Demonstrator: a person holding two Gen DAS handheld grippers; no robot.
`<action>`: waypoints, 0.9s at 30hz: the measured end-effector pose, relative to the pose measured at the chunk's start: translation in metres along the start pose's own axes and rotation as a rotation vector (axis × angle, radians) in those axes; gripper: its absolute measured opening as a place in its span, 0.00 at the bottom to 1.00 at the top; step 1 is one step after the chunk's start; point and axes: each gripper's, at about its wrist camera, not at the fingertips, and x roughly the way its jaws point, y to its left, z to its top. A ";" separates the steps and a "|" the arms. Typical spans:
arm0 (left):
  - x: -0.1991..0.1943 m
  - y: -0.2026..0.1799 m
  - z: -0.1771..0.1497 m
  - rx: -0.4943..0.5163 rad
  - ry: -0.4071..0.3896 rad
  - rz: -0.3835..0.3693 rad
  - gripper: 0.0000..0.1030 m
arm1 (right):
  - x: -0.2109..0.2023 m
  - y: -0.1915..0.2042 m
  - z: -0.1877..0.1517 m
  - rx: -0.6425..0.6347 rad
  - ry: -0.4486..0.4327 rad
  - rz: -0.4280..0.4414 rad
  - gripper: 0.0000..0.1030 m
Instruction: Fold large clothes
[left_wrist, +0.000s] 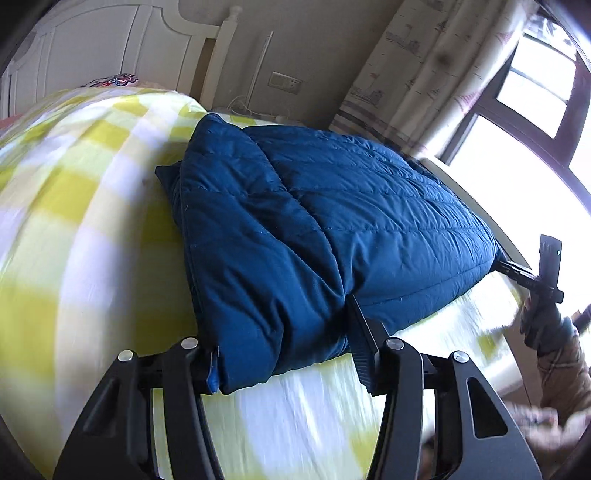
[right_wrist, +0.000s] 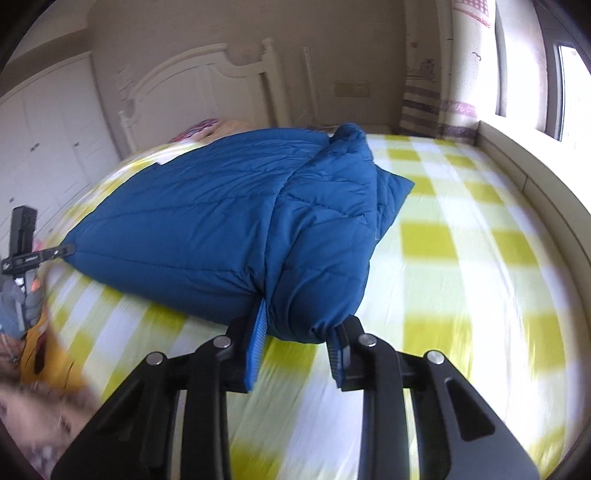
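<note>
A dark blue quilted jacket lies folded on the yellow-and-white checked bed sheet. In the left wrist view its near left corner is bunched between the fingers of my left gripper, which is shut on it. My right gripper shows at the jacket's right edge, one finger reaching under the fabric. In the right wrist view the jacket spreads to the left. Its near right corner is pinched in my right gripper. The left gripper touches the far left corner there.
A white headboard stands at the far end of the bed. A patterned curtain and a bright window are on the right, with a low ledge along the bed. A gloved hand holds the other gripper. White wardrobe doors stand left.
</note>
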 end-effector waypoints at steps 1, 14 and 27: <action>-0.007 -0.003 -0.008 0.001 0.002 -0.003 0.47 | -0.011 0.005 -0.012 -0.002 0.005 0.015 0.28; -0.088 -0.018 -0.059 -0.012 -0.103 0.070 0.89 | -0.116 0.009 -0.073 0.114 -0.101 -0.009 0.62; -0.087 -0.124 0.145 0.091 -0.386 0.364 0.94 | -0.088 0.101 0.142 -0.045 -0.384 -0.003 0.91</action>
